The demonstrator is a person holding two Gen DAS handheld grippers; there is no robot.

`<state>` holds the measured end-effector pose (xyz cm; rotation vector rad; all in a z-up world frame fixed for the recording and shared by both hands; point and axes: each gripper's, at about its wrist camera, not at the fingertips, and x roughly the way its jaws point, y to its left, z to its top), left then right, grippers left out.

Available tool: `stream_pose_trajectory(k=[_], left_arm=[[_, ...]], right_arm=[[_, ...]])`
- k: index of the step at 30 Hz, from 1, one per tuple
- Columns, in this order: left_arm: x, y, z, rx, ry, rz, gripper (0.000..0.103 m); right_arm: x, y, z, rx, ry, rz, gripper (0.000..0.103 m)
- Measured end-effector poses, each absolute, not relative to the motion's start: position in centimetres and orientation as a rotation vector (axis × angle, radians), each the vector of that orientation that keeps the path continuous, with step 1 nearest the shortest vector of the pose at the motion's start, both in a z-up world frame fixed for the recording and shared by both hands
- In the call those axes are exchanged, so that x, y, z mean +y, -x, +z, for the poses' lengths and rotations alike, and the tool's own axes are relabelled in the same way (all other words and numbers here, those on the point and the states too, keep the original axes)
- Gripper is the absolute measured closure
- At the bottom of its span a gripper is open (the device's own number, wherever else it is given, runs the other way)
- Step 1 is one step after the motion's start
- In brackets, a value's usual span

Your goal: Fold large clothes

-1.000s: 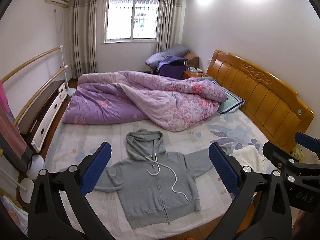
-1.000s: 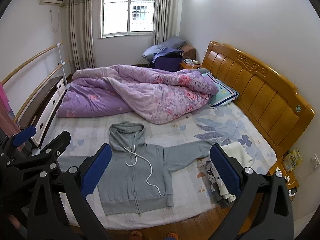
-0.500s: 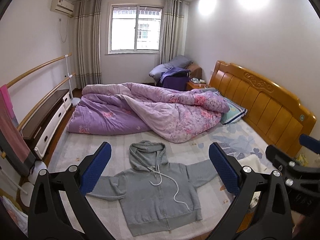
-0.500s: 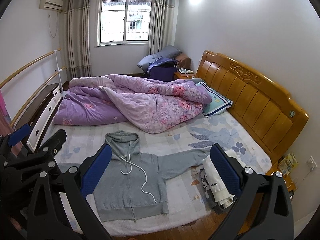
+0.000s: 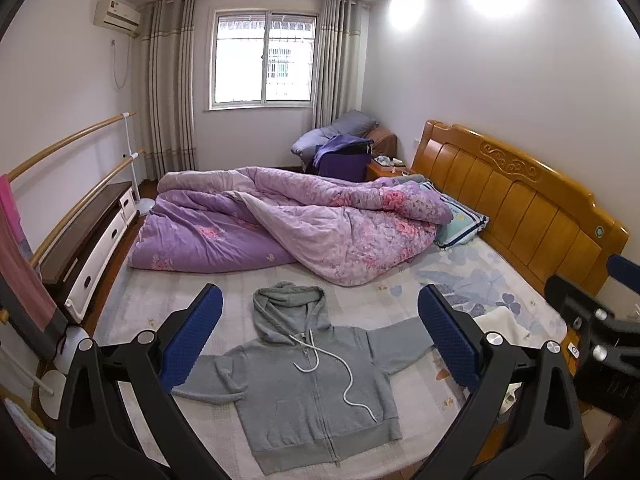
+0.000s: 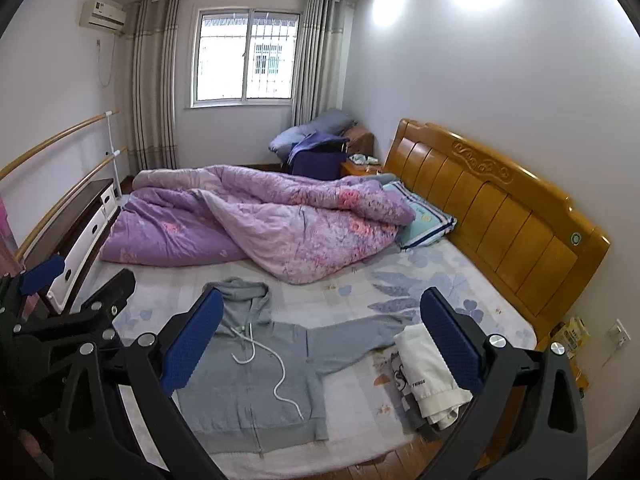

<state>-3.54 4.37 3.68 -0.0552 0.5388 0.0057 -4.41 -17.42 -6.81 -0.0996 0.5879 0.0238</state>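
Note:
A grey zip-up hoodie [image 5: 308, 392] lies flat, front up, near the front edge of the bed, hood toward the quilt and both sleeves spread sideways; it also shows in the right wrist view [image 6: 256, 396]. A white drawstring [image 5: 348, 380] trails across its chest. My left gripper [image 5: 318, 344] is open and empty, held well above and in front of the hoodie. My right gripper [image 6: 320, 344] is open and empty too, to the right of the left one, which shows at the left edge [image 6: 72, 296].
A rumpled purple floral quilt [image 5: 288, 224] fills the far half of the bed. Folded white and dark clothes [image 6: 428, 380] lie by the hoodie's right sleeve. A wooden headboard [image 5: 516, 204] stands at the right, a cabinet [image 5: 84, 248] and rails at the left.
Both grippers have risen and pulled back from the bed, so the hoodie sits lower and smaller in both views. Both stay open. The hoodie has not moved.

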Motion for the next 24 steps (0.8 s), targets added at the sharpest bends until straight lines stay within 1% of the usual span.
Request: stream_pose_trajectory(k=[10,24], left_arm=[[3.98,3.02,3.31,0.555,0.045,-0.009,0.005],[3.60,2.77,3.03,0.564,0.033,-0.024,0.005]], right_arm=[[-17.47,4.36,-7.54,0.636,0.103,0.011,0.008],[-17.68,4.72,-7.60,0.656,0.086,-0.014,0.008]])
